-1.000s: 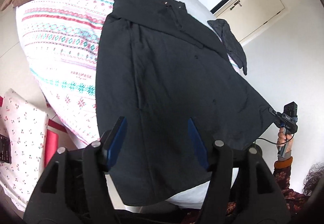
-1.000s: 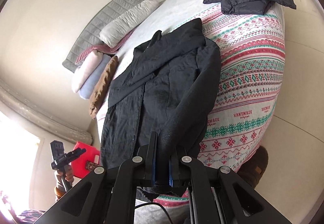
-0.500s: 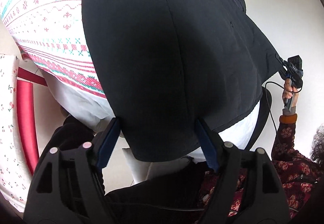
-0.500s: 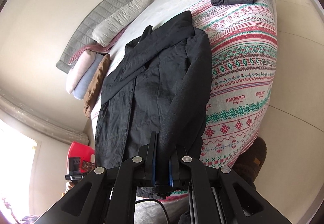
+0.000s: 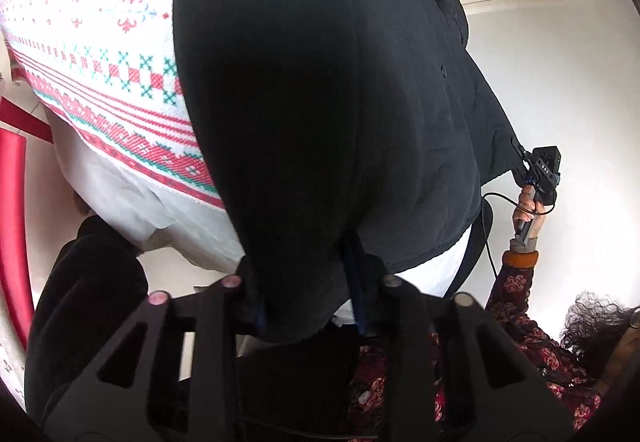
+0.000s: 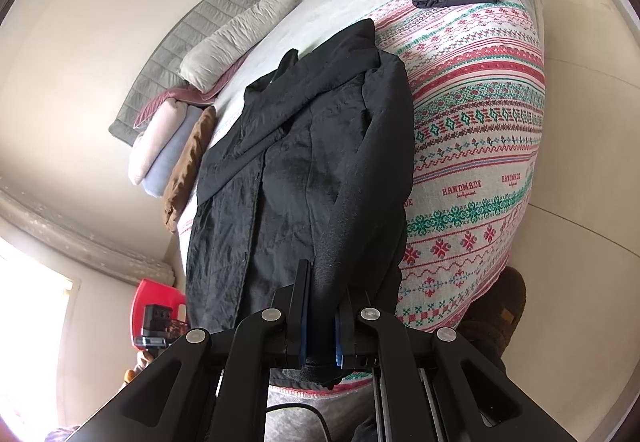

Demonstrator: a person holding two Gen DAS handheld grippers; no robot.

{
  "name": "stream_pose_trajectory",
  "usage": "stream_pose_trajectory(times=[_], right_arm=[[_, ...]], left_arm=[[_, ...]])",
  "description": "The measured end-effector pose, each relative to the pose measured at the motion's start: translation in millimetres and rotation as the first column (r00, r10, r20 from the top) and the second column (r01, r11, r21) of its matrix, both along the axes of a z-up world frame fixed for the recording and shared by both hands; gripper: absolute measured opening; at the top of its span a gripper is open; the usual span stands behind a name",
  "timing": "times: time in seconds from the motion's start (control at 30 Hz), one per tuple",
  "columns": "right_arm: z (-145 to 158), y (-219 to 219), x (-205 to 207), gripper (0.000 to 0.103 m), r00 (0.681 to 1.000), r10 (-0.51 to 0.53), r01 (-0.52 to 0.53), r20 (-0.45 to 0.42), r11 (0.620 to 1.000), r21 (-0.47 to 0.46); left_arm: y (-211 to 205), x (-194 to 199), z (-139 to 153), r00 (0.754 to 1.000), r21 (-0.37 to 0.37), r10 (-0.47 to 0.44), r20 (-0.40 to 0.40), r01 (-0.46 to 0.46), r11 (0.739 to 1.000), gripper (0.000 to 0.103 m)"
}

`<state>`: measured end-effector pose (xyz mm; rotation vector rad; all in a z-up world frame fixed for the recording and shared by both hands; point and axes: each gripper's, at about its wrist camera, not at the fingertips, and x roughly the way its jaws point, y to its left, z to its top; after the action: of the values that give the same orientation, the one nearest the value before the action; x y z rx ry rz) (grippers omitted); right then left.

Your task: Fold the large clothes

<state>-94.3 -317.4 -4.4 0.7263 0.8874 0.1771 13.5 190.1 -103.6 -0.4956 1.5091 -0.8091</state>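
Black coat (image 6: 304, 162) on patterned bedspread (image 6: 480, 146), hem between closing left jaws, right jaws clamped

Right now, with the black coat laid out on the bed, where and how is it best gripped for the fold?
Probably at the bottom hem of the black coat, one corner per gripper, coming from the foot of the bed, where that edge overhangs. The right gripper already pinches one corner; the left gripper is closing on the other, cloth between its jaws.
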Motion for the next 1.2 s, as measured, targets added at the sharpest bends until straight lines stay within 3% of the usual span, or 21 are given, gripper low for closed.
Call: stream_pose_trajectory(times=[0.03,0.13,0.27,0.4,0.57,0.67,0.77,0.9,1.03,1.2], right_arm=[[2,0,0,0.008,1.000,-0.002,0.002,0.007,1.000,0.003],[10,5,3,0.008,0.999,-0.003,0.003,0.037,1.000,-0.002],[24,9,15,0.008,0.996,-0.004,0.003,0.090,1.000,0.011],[47,12,41,0.008,0.990,-0.003,0.000,0.142,1.000,0.017],[70,0,82,0.008,0.978,-0.035,0.028,0.206,0.999,0.039],[75,-19,110,0.008,0.974,-0.089,0.078,0.210,0.995,0.058],[75,-45,146,0.008,0.970,-0.145,0.132,0.194,0.988,0.080],[70,-77,200,0.008,0.968,-0.190,0.173,0.166,0.979,0.111],[52,-86,267,0.008,0.978,-0.174,0.168,0.111,0.984,0.065],[6,-91,335,0.009,0.987,-0.158,0.156,0.030,0.987,0.043]], left_arm=[[0,-3,10,1.000,0.013,0.024,0.014,-0.024,1.000,0.010],[-1,-16,38,0.991,0.013,0.097,0.089,-0.098,0.995,0.008],[2,-14,85,0.967,-0.134,0.195,0.163,-0.174,0.976,0.007],[3,11,134,0.928,-0.242,0.262,0.263,-0.200,0.949,0.007],[5,69,169,0.859,-0.294,0.395,0.326,-0.305,0.906,0.008],[12,112,176,0.812,-0.302,0.483,0.329,-0.394,0.868,0.008],[17,161,178,0.784,-0.286,0.528,0.326,-0.451,0.846,0.008],[7,216,169,0.772,-0.236,0.543,0.331,-0.489,0.840,0.008],[-7,266,146,0.763,-0.169,0.554,0.333,-0.530,0.831,0.010],[-24,318,102,0.781,-0.040,0.542,0.312,-0.559,0.828,0.013]])
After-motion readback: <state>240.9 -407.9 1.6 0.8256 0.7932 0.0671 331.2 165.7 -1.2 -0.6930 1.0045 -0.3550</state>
